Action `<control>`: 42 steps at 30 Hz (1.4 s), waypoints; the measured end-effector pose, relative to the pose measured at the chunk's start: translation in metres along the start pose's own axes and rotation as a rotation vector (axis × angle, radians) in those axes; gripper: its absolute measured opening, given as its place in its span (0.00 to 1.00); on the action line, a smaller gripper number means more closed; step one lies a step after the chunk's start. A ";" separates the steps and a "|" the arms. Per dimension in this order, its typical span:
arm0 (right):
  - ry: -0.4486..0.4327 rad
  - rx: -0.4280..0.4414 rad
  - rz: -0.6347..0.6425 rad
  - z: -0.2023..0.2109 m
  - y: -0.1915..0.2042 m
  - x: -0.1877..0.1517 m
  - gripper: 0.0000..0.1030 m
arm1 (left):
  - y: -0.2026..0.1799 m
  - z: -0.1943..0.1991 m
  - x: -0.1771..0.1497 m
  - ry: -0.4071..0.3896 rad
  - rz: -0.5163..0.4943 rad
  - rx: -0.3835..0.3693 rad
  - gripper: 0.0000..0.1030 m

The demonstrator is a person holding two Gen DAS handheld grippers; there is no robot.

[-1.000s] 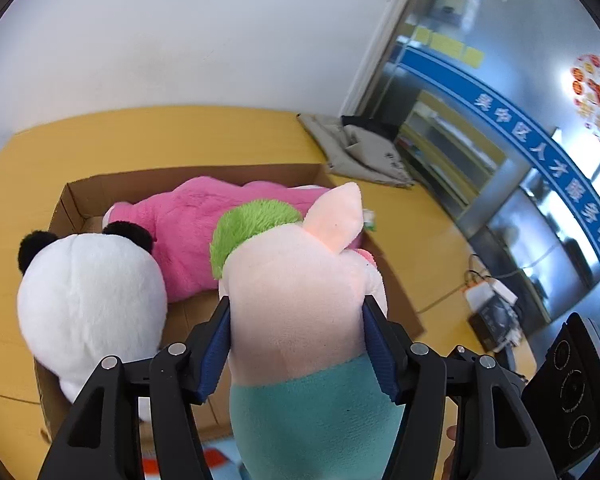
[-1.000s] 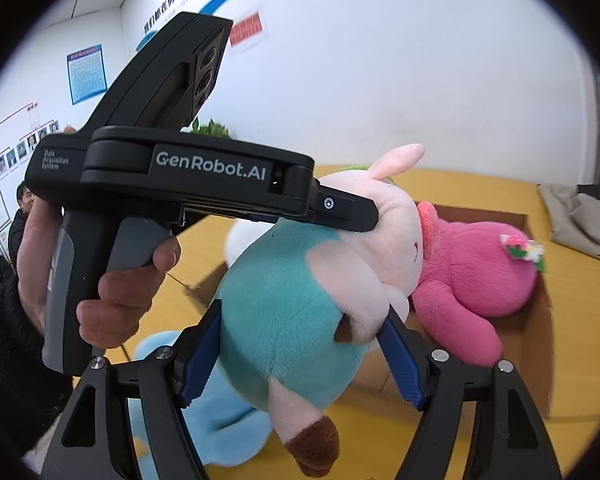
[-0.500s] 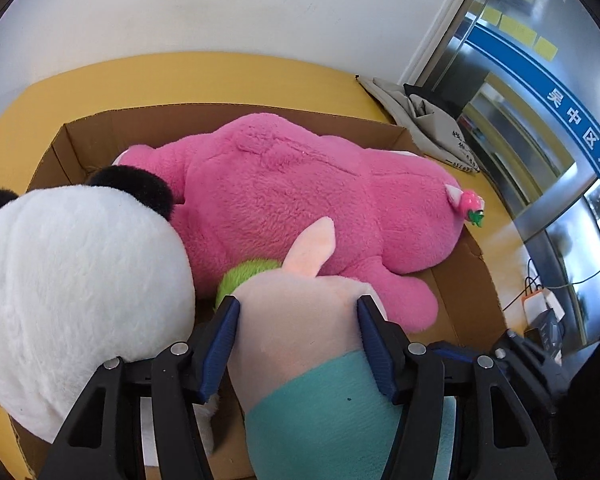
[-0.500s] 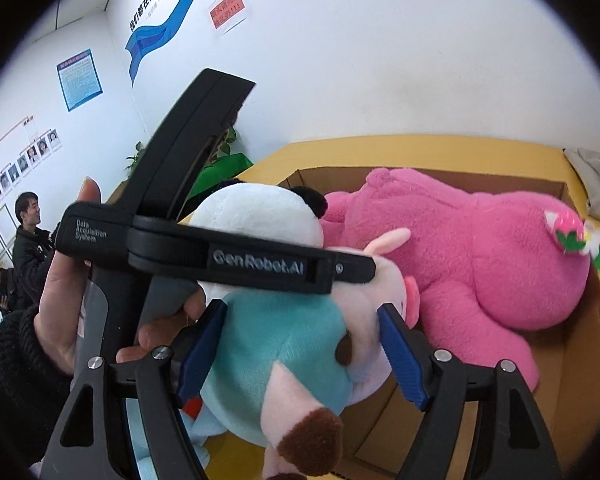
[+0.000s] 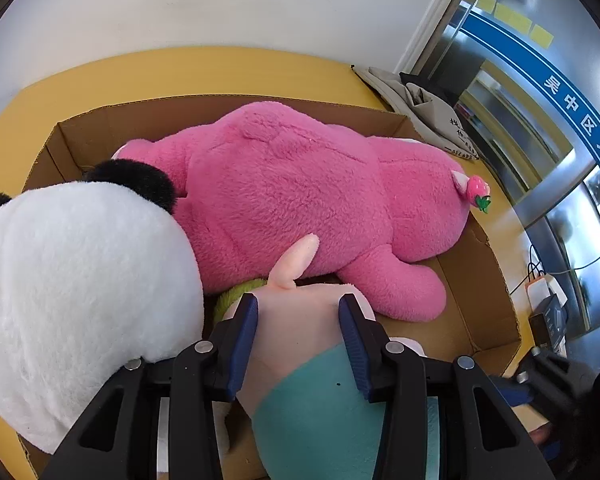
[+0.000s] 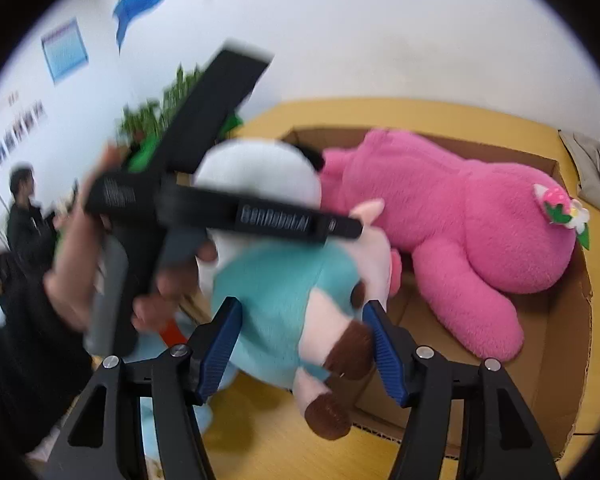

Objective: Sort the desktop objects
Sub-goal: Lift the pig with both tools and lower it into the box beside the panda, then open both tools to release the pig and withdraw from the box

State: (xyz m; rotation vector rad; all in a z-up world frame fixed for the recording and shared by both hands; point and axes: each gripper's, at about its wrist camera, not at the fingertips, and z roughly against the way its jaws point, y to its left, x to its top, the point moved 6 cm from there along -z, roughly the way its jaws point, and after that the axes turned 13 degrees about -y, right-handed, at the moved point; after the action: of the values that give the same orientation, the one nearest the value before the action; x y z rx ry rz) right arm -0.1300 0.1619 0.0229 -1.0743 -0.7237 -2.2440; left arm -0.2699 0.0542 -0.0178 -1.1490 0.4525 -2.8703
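Observation:
My left gripper (image 5: 298,320) is shut on a pig plush (image 5: 300,360) with a pale pink head, green tuft and teal body, and holds it head-first over the near edge of a cardboard box (image 5: 480,312). In the right wrist view the same pig plush (image 6: 296,300) sits between the fingers of my right gripper (image 6: 300,328), which squeeze its teal body. A pink bear plush (image 5: 300,200) lies in the box, also seen in the right wrist view (image 6: 440,220). A white panda plush (image 5: 72,280) fills the box's left side.
The box stands on a yellow table (image 5: 220,72). A grey cloth (image 5: 416,108) lies at the table's far right corner. A light blue plush (image 6: 168,368) lies on the table by the box. People (image 6: 24,216) stand at the far left.
Both grippers have carried the pig plush forward and down to the box, between the panda and the pink bear. The right wrist view is now motion-blurred.

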 end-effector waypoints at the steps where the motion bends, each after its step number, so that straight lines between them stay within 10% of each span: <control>1: 0.004 0.008 -0.027 -0.005 -0.004 -0.001 0.60 | 0.000 0.003 0.001 -0.005 0.003 0.002 0.45; 8: 0.156 -0.055 -0.024 -0.057 -0.012 -0.035 0.57 | 0.008 0.020 0.001 -0.034 -0.019 0.036 0.53; 17: 0.051 -0.021 -0.096 -0.018 -0.014 -0.024 0.58 | 0.012 0.006 -0.005 -0.006 -0.056 0.030 0.53; 20: 0.000 -0.087 -0.146 0.003 -0.040 -0.020 0.72 | 0.017 0.019 -0.013 -0.020 -0.056 0.018 0.55; 24: 0.082 -0.205 -0.176 -0.013 -0.073 -0.038 0.76 | 0.030 0.046 -0.037 -0.031 -0.090 0.031 0.68; 42: 0.069 -0.223 -0.136 0.038 -0.042 -0.084 0.82 | 0.056 0.102 -0.131 0.053 -0.040 0.112 0.67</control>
State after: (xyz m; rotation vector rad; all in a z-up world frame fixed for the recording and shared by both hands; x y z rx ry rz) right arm -0.0940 0.2369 -0.0343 -1.0709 -0.5416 -2.5122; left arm -0.1105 -0.0096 -0.0509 -1.0790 0.2698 -2.9234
